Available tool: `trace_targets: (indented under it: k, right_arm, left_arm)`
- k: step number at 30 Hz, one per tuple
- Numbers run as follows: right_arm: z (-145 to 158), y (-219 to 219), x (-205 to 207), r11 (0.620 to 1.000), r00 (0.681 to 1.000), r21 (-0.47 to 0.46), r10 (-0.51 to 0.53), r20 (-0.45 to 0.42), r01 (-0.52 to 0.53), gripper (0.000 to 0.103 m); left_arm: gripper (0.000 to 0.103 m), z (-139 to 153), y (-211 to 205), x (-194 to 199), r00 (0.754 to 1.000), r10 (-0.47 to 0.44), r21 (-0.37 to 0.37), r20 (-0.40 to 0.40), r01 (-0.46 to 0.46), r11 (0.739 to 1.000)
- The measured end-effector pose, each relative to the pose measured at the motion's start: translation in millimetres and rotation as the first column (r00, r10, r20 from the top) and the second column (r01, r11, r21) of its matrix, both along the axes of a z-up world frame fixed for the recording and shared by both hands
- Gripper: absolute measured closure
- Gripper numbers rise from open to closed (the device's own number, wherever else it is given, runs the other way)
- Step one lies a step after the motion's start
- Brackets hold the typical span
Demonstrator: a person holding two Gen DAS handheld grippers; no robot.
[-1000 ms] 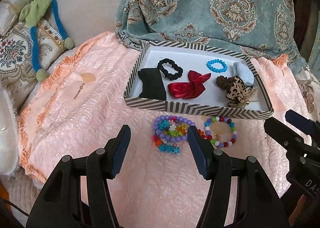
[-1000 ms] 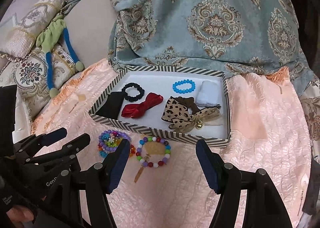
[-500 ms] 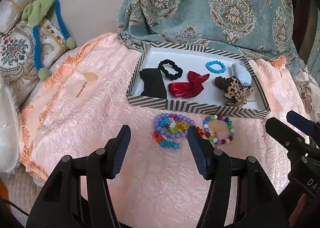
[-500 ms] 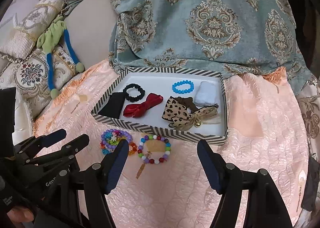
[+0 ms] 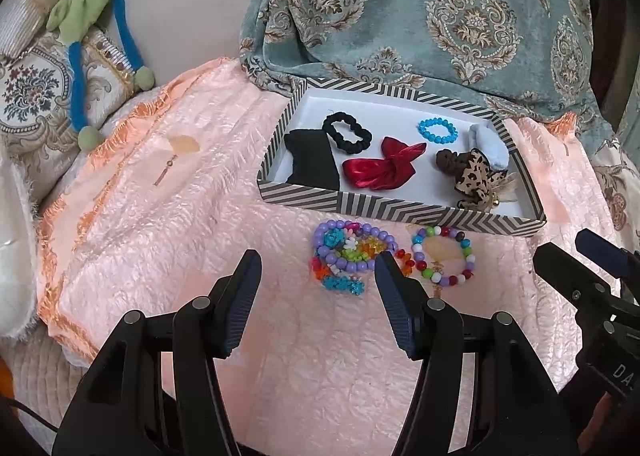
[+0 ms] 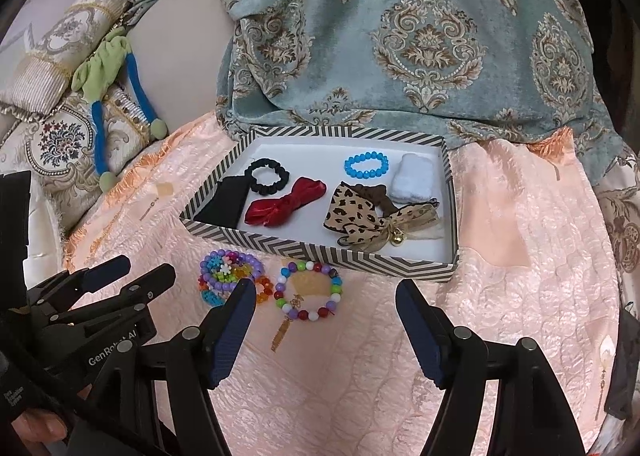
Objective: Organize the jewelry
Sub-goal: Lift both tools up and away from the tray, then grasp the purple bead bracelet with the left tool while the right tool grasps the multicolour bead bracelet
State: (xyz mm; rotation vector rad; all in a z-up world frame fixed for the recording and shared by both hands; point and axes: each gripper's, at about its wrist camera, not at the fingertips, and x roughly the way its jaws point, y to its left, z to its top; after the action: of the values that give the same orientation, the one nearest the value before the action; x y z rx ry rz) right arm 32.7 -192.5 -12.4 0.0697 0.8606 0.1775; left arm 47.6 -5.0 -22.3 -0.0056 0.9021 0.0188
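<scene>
A striped box tray [image 5: 400,210] [image 6: 316,250] sits on the pink cloth, holding a black scrunchie [image 5: 347,132], a black cloth [image 5: 314,164], a red bow [image 5: 380,170], a blue bead bracelet [image 5: 437,131] and a leopard bow [image 5: 476,180]. In front of it lie a heap of purple and coloured bead bracelets [image 5: 348,256] [image 6: 228,276] and a multicoloured bead bracelet with a tassel [image 5: 444,256] [image 6: 308,290]. My left gripper [image 5: 316,288] is open and empty just short of the heap. My right gripper [image 6: 324,308] is open and empty, around the near side of the tassel bracelet.
A teal patterned blanket [image 5: 440,16] hangs behind the tray. Embroidered cushions with a green and blue tie [image 5: 92,36] lie at the left. A small gold pendant [image 5: 168,168] lies on the pink cloth [image 5: 180,236] left of the tray.
Both grippers have drawn back a little from the tray, so the scene looks slightly farther. The jaws stay open and nothing was moved.
</scene>
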Motion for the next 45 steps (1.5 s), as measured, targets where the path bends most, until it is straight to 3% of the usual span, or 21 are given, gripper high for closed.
trace_targets:
  k: [23,28,34,38,45]
  right_arm:
    - [-6.9,-12.4,1.6,1.000,0.999,0.016,-0.022,-0.030,0.022,0.033]
    - [-9.4,-26.1,2.9,0.998,0.998,0.033,-0.045,-0.039,0.046,0.033]
    - [-19.7,-36.7,8.9,0.995,0.998,0.097,-0.029,-0.055,0.034,0.033]
    - [-36.5,-34.3,17.9,0.994,0.994,0.108,-0.008,-0.106,0.020,0.046]
    - [-56.1,-23.6,34.0,0.992,0.988,0.128,0.031,-0.153,-0.011,0.048]
  left_arm:
    - [0.044,-5.3,19.6,3.0,0.999,0.025,-0.016,-0.034,-0.025,1.000]
    - [0.044,-7.3,48.3,9.6,0.994,0.094,-0.054,-0.056,-0.097,0.994]
    - [0.044,-12.3,61.4,20.3,0.990,0.105,-0.120,-0.095,-0.116,0.986]
    - [0.044,-22.3,62.9,35.8,0.985,0.088,-0.159,-0.147,-0.111,0.981]
    - [0.045,-43.0,65.2,64.0,0.969,0.092,-0.232,-0.230,-0.146,0.962]
